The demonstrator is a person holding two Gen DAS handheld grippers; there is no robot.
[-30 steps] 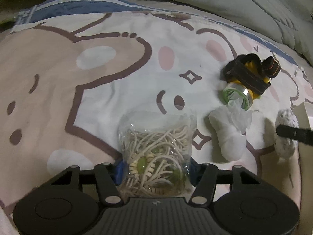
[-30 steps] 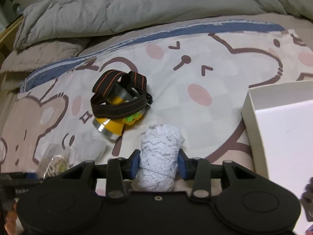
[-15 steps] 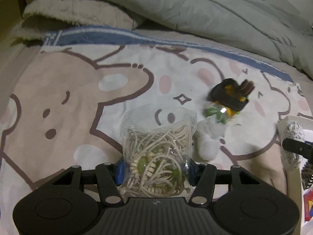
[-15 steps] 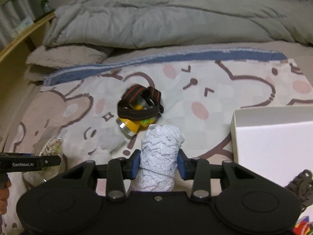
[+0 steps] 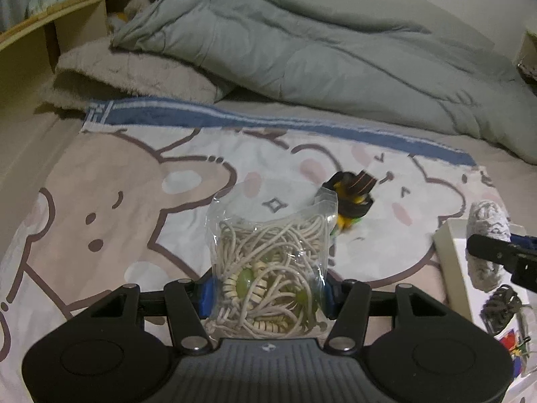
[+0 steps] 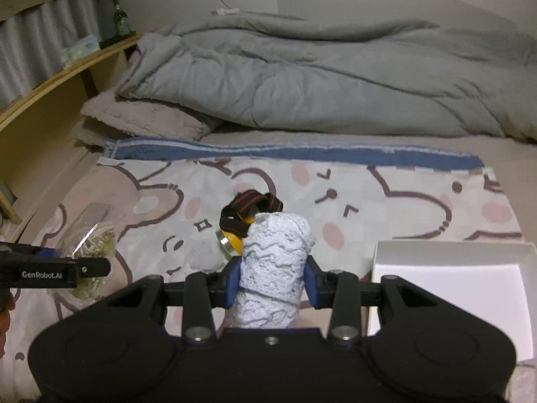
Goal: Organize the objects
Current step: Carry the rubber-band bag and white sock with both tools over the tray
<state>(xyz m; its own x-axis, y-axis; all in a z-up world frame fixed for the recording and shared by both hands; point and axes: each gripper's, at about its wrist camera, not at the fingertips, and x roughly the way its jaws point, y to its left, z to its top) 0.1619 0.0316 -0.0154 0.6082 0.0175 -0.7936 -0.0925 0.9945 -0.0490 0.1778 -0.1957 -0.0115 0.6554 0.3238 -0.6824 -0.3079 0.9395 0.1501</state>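
Note:
My left gripper (image 5: 266, 294) is shut on a clear bag of cream cords and green beads (image 5: 270, 265), held above the cartoon bedsheet. My right gripper (image 6: 272, 280) is shut on a roll of white lace (image 6: 273, 268), also lifted off the bed. In the left wrist view the lace roll (image 5: 488, 231) hangs over the edge of the white box (image 5: 449, 248) at the right. A yellow headlamp with a black and orange strap (image 6: 246, 218) lies on the sheet between them. A crumpled white wad (image 6: 204, 257) lies beside the headlamp.
A grey duvet (image 6: 319, 77) is heaped across the far side of the bed, with a beige pillow (image 6: 144, 117) at its left. A wooden shelf (image 6: 60, 74) runs along the left. The white box (image 6: 446, 268) holds a dark tangled item (image 5: 501, 305) and a colourful piece.
Both grippers have risen off the bed with their loads and tilted up, so the duvet and shelf have come into view. The headlamp and white wad now look smaller and farther off.

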